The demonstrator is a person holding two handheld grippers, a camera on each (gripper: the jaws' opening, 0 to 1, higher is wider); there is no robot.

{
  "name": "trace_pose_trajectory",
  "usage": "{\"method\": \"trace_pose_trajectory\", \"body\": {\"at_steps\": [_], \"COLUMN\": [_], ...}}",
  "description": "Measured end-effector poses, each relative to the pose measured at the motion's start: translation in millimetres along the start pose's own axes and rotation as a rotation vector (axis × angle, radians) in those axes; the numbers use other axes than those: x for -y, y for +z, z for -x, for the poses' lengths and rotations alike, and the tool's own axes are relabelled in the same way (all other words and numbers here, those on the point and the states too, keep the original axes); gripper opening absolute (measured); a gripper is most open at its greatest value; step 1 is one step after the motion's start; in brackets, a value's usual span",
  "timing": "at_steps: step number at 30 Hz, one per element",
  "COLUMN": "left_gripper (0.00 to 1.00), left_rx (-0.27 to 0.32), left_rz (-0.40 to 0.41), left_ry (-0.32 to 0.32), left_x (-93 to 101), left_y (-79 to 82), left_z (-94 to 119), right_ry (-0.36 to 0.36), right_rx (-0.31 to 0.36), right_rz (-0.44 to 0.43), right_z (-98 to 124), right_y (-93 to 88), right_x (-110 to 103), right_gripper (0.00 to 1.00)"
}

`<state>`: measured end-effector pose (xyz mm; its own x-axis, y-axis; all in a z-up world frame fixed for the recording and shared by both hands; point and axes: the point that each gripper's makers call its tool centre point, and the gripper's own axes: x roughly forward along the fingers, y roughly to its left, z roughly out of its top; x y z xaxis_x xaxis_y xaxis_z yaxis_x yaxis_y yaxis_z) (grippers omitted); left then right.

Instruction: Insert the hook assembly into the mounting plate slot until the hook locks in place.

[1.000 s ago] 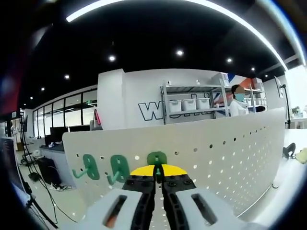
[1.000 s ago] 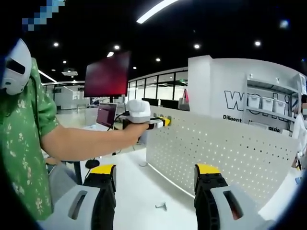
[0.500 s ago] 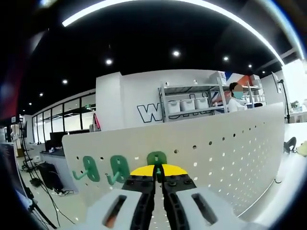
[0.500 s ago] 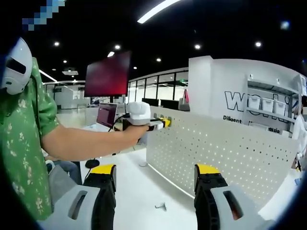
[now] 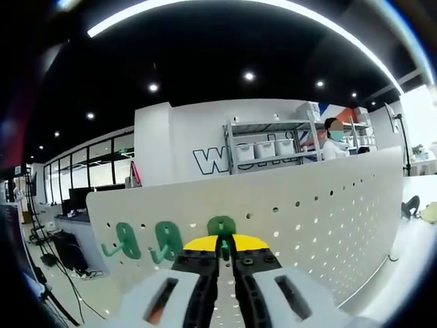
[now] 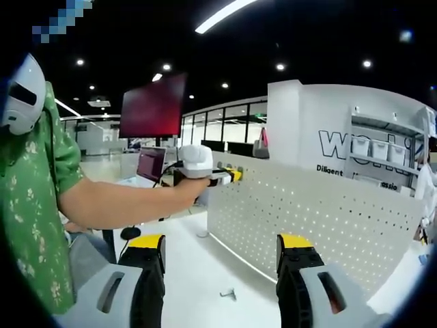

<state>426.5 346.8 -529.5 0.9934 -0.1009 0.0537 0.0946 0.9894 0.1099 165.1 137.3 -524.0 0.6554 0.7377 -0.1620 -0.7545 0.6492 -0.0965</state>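
Left gripper point(image 5: 222, 244) clamps green hook point(image 5: 222, 227), seemingly at pegboard point(image 5: 328, 212).

Shelving point(image 5: 270, 147) with bins; red monitor point(image 6: 153, 105).

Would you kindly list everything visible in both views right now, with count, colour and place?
Pegboard: one, white, upright on the table.
Hooks: three, green; two on the pegboard at left, the third against it, at the left gripper's tips.
Table: one, white, under the pegboard.
Small part: one, grey, lying on the table.
Shelf: one, grey, with white bins, by the back wall.
Monitor: one, dark red screen, beyond the pegboard.
Left gripper: shut on the third hook, yellow tips.
Right gripper: open, held back from the pegboard.
Arm: one, green sleeve, holding the left gripper.
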Motion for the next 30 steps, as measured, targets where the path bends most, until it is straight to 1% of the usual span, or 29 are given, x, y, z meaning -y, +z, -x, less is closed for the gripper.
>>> {"method": "trace_pose_trajectory", "body": {"at_steps": [14,21,24,30], "left_gripper": [0.17,0.24,0.25,0.28], "left_rx": [0.006,0.007,0.007,0.010], "left_rz": [0.012,0.025,0.030,0.036], "left_ry": [-0.015,-0.009,-0.014,-0.025], "left_x": [4.1,0.7,-0.2,3.9], "left_y": [0.4,0.5,-0.2,1.0], "left_z": [0.7,2.5,3.2,7.0], "right_ry": [0.002,0.006,0.006,0.011], "right_rx": [-0.001,-0.001,-0.001,0.000], "right_rz": [0.001,0.005,0.006,0.011], "right_z": [0.6,0.2,0.1,-0.5], "right_y": [-1.1,-0.6,0.0,1.3], "right_x": [0.8,0.1,-0.1,-2.2], "right_gripper": [0.67,0.67,0.67,0.67]}}
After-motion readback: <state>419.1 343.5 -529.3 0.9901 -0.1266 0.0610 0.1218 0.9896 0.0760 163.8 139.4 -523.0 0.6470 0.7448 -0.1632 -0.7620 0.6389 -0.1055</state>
